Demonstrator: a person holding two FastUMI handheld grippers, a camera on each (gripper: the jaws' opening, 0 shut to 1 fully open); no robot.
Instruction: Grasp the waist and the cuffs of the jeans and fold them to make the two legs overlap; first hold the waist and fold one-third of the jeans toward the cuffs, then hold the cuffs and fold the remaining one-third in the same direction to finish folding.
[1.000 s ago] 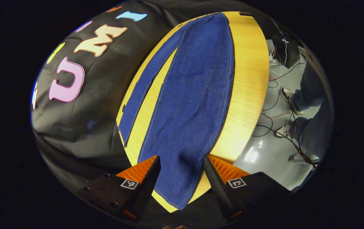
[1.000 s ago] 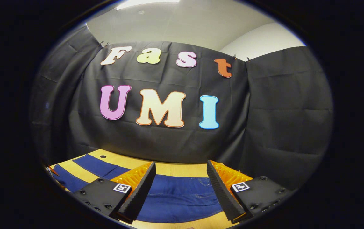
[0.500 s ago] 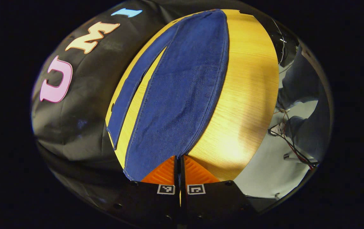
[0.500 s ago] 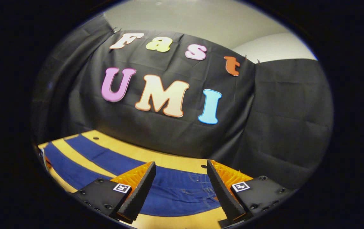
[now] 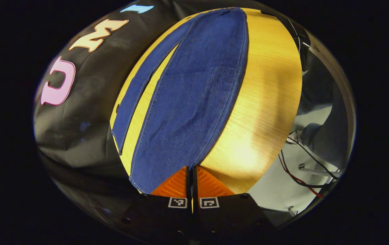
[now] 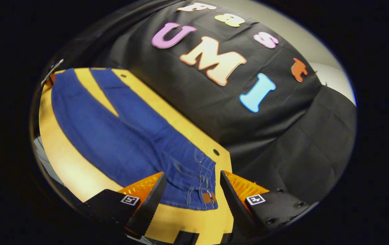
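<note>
Blue jeans lie flat along the yellow wooden table, their two legs spread in a narrow V. In the left gripper view, my left gripper is shut on the corner of the wider leg's cuff, near the table's end. In the right gripper view the jeans run away from me to the upper left. The waist with its brown patch lies near the table's end. My right gripper hovers open just above that waist, its fingers apart on either side of it.
Black cloth wall stands close along the table's far side. On the grey floor past the table's other side are cables and a person's leg and shoe. A small hole marks the tabletop near the waist.
My left gripper has closed on the cuff that lay between its open fingers. My right gripper has tipped down and swung over the waist, still open.
</note>
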